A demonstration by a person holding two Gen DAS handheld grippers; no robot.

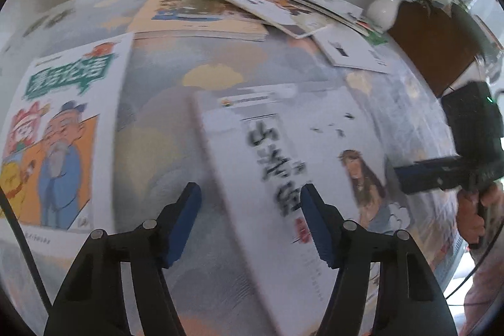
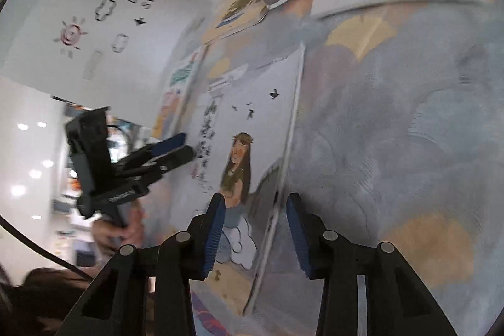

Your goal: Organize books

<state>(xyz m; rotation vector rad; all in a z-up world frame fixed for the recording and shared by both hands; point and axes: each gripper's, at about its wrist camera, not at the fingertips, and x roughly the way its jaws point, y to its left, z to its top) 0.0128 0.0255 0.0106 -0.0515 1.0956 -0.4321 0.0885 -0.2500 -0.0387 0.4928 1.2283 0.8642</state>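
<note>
The left gripper [image 1: 250, 222] hangs with its blue-padded jaws spread, straddling the left edge of a white book with black brush lettering and a long-haired figure [image 1: 293, 153], which lies flat on the grey, cloud-patterned tablecloth [image 1: 157, 122]. The right gripper [image 2: 255, 229] is likewise spread, astride that book's right edge [image 2: 252, 128]. Left of it lies a white cartoon book with a green title [image 1: 60, 128]. Beyond, an untidy heap of books [image 1: 252, 8] lies beside a white ceramic vase holding blue flowers [image 1: 386, 7].
</note>
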